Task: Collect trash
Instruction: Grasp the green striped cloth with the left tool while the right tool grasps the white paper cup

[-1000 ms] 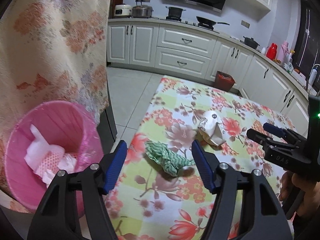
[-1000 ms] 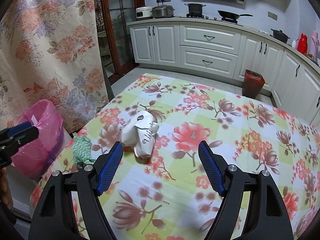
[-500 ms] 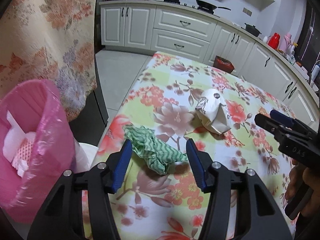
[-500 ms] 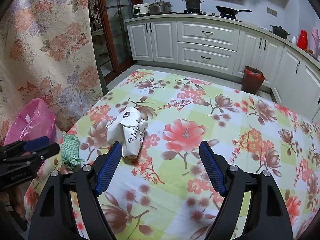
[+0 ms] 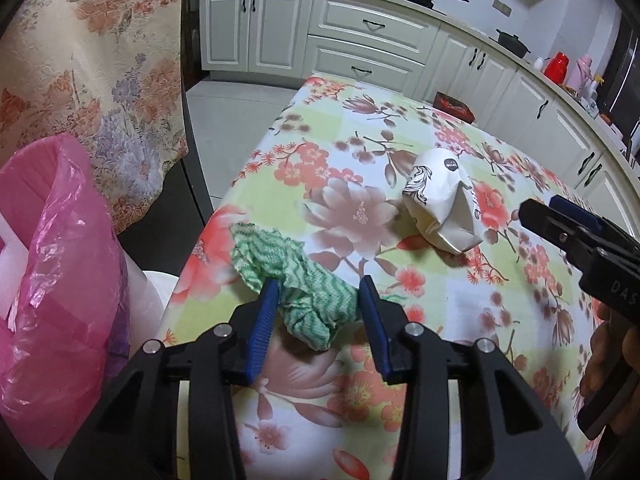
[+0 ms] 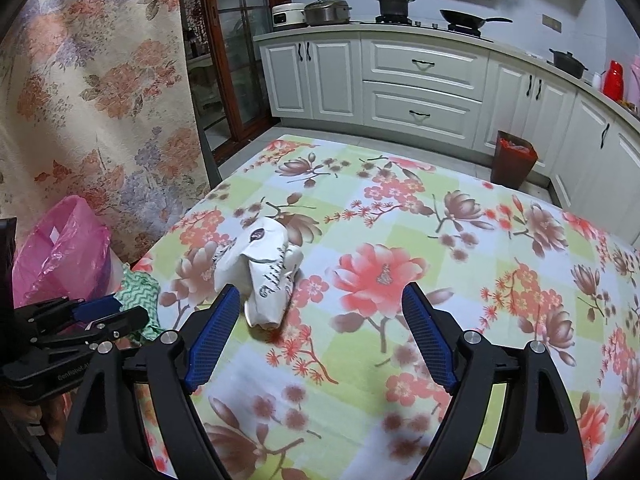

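A crumpled green-and-white zigzag cloth (image 5: 292,280) lies at the near left corner of the floral table (image 5: 400,128). My left gripper (image 5: 319,294) straddles the cloth's near end, jaws narrowed around it but with gaps still showing. The cloth also shows in the right wrist view (image 6: 140,292). A crushed white paper cup (image 5: 440,208) lies further right on the table. My right gripper (image 6: 320,308) is open and empty, with the cup (image 6: 268,272) just ahead of its left finger. A bin with a pink liner (image 5: 52,280) holding white paper stands left of the table.
A floral curtain (image 5: 88,60) hangs behind the pink bin. White kitchen cabinets (image 6: 416,76) run along the back. A dark red waste bin (image 6: 514,160) stands on the floor beyond the table's far edge. The right gripper shows at the right edge of the left wrist view (image 5: 580,240).
My left gripper has moved forward and down over the green cloth and its jaws have narrowed around it. My right gripper has edged closer to the paper cup, still open.
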`<action>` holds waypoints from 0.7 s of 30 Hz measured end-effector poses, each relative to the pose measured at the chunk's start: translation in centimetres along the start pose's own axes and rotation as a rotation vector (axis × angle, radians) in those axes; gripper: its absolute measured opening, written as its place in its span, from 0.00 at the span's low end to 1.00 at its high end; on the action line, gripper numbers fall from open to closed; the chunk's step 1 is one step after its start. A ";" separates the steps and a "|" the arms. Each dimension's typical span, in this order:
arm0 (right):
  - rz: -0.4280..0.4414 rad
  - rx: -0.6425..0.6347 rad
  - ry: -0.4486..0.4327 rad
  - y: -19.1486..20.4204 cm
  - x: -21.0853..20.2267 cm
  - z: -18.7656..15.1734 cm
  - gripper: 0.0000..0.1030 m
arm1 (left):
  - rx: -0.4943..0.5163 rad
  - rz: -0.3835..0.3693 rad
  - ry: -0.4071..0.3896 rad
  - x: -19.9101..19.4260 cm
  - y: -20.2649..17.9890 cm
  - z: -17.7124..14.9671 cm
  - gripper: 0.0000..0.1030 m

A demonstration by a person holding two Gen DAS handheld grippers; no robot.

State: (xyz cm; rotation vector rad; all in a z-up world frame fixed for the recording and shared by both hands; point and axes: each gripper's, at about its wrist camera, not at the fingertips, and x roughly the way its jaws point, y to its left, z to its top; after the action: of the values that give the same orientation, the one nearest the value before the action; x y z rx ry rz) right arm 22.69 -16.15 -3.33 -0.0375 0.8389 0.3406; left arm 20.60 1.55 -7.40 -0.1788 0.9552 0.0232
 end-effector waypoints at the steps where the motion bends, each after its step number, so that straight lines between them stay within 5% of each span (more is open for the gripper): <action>1: 0.004 -0.004 0.002 0.3 0.2 0.1 0.76 | 0.003 -0.001 0.000 0.0 0.0 0.0 0.37; 21: -0.012 -0.076 0.061 4.9 4.8 0.8 0.76 | 0.017 -0.001 -0.082 -4.0 2.2 1.0 0.33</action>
State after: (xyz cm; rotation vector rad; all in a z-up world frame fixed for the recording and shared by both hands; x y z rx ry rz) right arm 24.74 -10.03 -5.82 -0.1241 0.8851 0.3618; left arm 18.88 4.08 -3.89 -0.1616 0.8729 0.0219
